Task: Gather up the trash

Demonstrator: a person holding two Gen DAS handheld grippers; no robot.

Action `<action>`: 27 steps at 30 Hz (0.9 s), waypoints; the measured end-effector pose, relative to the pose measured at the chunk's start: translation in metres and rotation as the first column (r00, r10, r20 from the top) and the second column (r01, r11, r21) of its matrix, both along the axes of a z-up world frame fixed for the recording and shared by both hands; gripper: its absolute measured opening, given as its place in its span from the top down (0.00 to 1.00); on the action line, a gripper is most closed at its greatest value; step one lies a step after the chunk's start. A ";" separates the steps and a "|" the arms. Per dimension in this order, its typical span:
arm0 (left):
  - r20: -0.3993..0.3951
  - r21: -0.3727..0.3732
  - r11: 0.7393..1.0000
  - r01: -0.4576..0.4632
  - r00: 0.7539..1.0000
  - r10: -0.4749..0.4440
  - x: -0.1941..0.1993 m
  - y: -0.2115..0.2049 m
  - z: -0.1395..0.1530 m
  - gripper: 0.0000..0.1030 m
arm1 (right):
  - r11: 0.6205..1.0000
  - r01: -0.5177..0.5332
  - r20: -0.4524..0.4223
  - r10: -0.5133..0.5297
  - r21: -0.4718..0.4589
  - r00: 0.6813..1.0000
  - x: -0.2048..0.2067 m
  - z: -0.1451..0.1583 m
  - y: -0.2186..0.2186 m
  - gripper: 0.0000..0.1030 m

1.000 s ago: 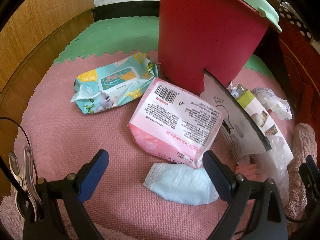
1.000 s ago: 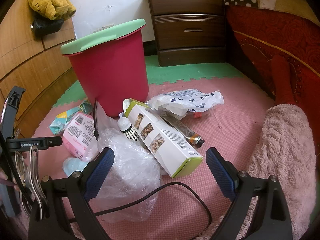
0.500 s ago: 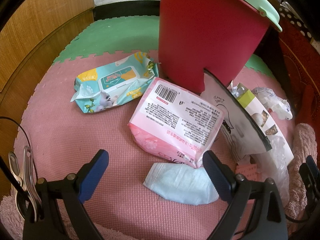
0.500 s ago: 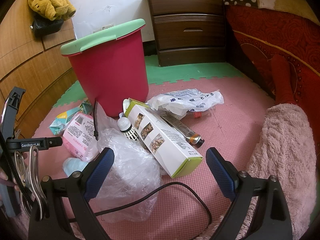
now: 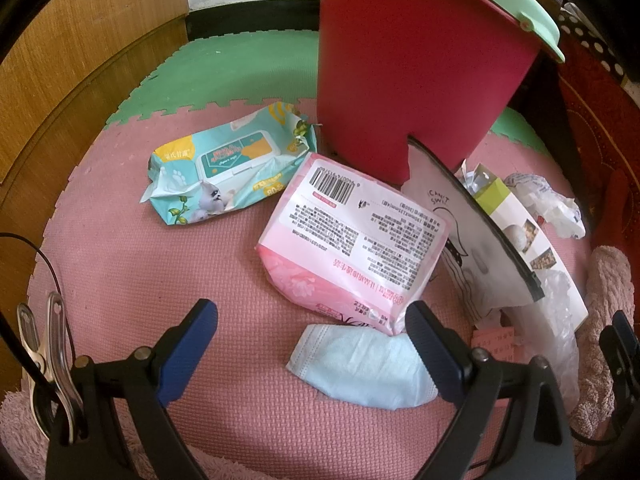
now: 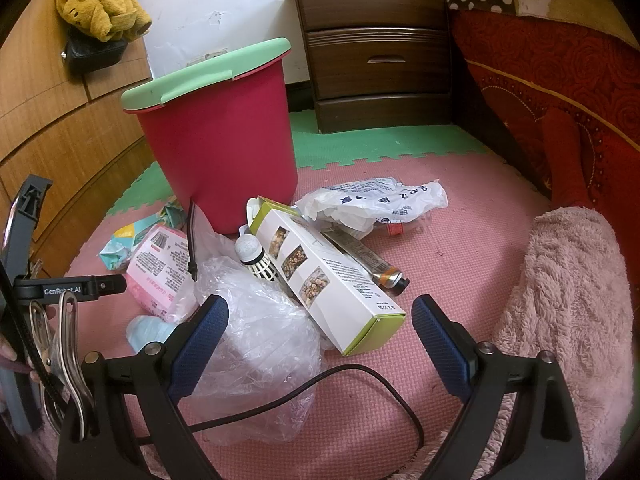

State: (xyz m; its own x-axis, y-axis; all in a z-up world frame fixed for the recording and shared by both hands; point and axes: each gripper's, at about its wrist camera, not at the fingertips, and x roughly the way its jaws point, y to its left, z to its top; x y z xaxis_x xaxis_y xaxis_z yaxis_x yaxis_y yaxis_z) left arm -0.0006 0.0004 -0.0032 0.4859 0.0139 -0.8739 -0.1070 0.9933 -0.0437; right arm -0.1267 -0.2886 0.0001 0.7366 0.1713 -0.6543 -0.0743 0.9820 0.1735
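Down at floor level, the left hand-held gripper (image 5: 310, 330) hangs with its blue fingers spread wide and nothing between them, just above a pale blue face mask (image 5: 362, 366) lying flat on the pink foam mat (image 5: 140, 264). The right hand-held gripper (image 6: 320, 326) is spread too and empty, hovering over a crumpled clear plastic bag (image 6: 260, 344) with a black cable (image 6: 320, 380) trailing across it.

Just past the mask, touching it, lies a pink packet (image 5: 356, 244) with its barcode side up. Left of that, a teal wet-wipes pack (image 5: 230, 164) rests on the mat. A long white and green carton (image 6: 324, 276) lies tilted against the bag, a shuttlecock (image 6: 256, 258) tucked beside it and a squeezed tube (image 6: 368, 260) just behind. Farther back sits a crumpled white printed bag (image 6: 376, 202).

Behind all the litter stands the red bin (image 6: 220, 152), upright with its green lid on. Beyond it are a dark wooden chest of drawers (image 6: 376, 44) and a bed with a red cover (image 6: 560, 80).
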 end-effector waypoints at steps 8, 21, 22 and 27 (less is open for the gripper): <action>-0.001 0.000 1.000 0.000 1.000 0.000 0.000 0.000 0.000 0.05 | 1.000 0.001 0.000 -0.001 0.000 1.000 0.000 0.000 0.000 0.07; -0.001 0.002 1.000 0.001 1.000 -0.001 0.000 -0.001 -0.001 0.06 | 1.000 -0.001 0.004 0.001 -0.001 1.000 -0.001 0.001 0.002 0.07; 0.000 0.002 1.000 0.002 1.000 -0.002 -0.004 -0.002 -0.006 0.06 | 1.000 -0.001 0.006 0.001 -0.001 1.000 -0.002 0.001 0.003 0.07; 0.004 0.000 1.000 0.006 1.000 -0.006 -0.009 -0.001 -0.009 0.05 | 1.000 -0.005 0.013 0.004 0.004 1.000 -0.003 0.003 0.003 0.07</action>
State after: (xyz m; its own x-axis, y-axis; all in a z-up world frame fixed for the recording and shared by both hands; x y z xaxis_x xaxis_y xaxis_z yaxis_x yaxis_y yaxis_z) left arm -0.0092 -0.0006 -0.0118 0.4891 0.0107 -0.8721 -0.1010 0.9939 -0.0445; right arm -0.1294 -0.2854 0.0026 0.7444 0.1773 -0.6438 -0.0810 0.9810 0.1765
